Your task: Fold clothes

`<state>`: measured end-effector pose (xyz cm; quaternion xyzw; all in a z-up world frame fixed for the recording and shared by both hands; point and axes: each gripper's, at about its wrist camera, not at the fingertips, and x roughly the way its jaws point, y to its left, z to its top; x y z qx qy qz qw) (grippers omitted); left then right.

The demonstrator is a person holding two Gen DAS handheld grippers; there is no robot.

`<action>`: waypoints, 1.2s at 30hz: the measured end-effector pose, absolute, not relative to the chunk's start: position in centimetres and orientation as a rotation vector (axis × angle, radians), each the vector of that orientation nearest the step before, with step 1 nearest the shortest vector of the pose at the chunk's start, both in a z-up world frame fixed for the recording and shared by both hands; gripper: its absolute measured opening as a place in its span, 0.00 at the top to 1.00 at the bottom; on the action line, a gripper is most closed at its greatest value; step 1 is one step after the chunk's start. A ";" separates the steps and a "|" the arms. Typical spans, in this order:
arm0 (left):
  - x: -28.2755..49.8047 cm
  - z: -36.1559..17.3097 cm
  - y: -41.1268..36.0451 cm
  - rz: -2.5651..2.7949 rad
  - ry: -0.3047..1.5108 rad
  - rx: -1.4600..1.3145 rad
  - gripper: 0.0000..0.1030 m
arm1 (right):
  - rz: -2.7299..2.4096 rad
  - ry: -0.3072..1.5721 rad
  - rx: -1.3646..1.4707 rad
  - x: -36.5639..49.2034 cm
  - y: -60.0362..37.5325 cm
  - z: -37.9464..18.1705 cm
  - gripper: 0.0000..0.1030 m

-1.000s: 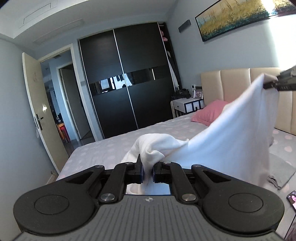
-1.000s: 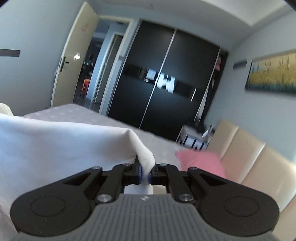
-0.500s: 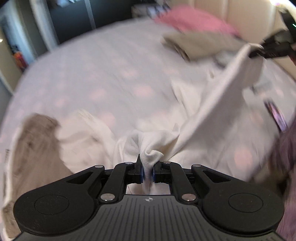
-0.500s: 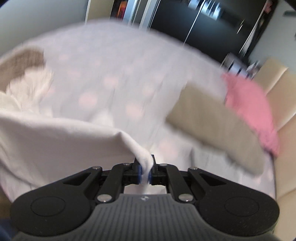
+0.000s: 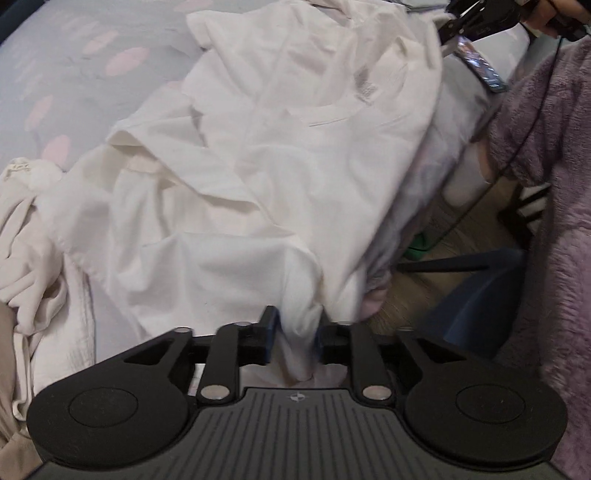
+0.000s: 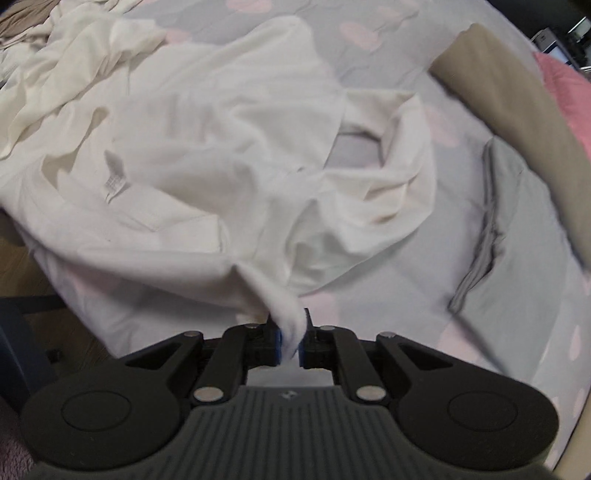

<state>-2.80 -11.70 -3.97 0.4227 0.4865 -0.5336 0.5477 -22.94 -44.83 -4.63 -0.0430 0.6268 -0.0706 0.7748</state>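
A white t-shirt (image 5: 280, 155) lies spread and rumpled on the bed, reaching over the bed's near edge. My left gripper (image 5: 295, 341) has its jaws parted, with a fold of the shirt still lying between them. My right gripper (image 6: 290, 341) is shut on another corner of the white t-shirt (image 6: 207, 177) low over the bed. The right gripper also shows at the top right of the left wrist view (image 5: 448, 31).
The bed sheet (image 5: 74, 55) is grey with pink spots. Cream clothes (image 5: 26, 229) lie piled at left. A phone (image 5: 480, 66) lies near the bed edge. A folded grey garment (image 6: 517, 229), tan cloth (image 6: 509, 96) and pink pillow (image 6: 565, 88) lie right.
Both grippers swung down from holding the shirt up in the air to the bed. The shirt now lies on the sheet. The left jaws have opened.
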 end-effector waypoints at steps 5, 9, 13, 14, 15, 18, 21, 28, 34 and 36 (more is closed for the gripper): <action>-2.7 -0.9 -12.9 -1.411 1.110 0.936 0.55 | -0.117 1.338 -0.069 -23.2 -45.1 -3.3 0.61; -2.0 0.5 -14.9 -1.442 1.043 0.883 0.53 | -0.088 1.322 -0.049 -23.3 -45.3 -2.1 0.58; -1.0 -0.2 -17.4 -1.401 1.004 0.848 0.53 | -0.059 1.307 -0.029 -23.5 -45.5 -1.0 0.54; -0.8 -0.6 -18.0 -1.389 0.999 0.836 0.53 | -0.051 1.303 -0.025 -23.6 -45.6 -0.8 0.53; -0.6 -1.0 -18.5 -1.365 0.993 0.835 0.53 | -0.044 1.299 -0.020 -23.6 -45.7 -0.5 0.53; 0.2 -2.7 -19.6 -1.275 1.014 0.841 0.53 | -0.040 1.287 -0.011 -23.5 -45.9 -0.2 0.52; 1.2 -4.3 -20.1 -1.211 1.037 0.842 0.53 | -0.061 1.278 -0.011 -22.9 -46.1 -0.7 0.52; 4.1 -7.7 -20.3 -0.989 1.065 0.872 0.56 | -0.177 1.217 0.019 -22.0 -47.7 -1.6 0.45; 5.1 -7.5 -19.3 -0.971 1.082 0.823 0.96 | -0.214 1.139 0.002 -21.9 -48.1 -1.2 0.40; 5.1 -7.2 -19.0 -0.968 1.078 0.815 0.98 | -0.188 1.130 -0.015 -21.8 -47.6 -1.2 0.40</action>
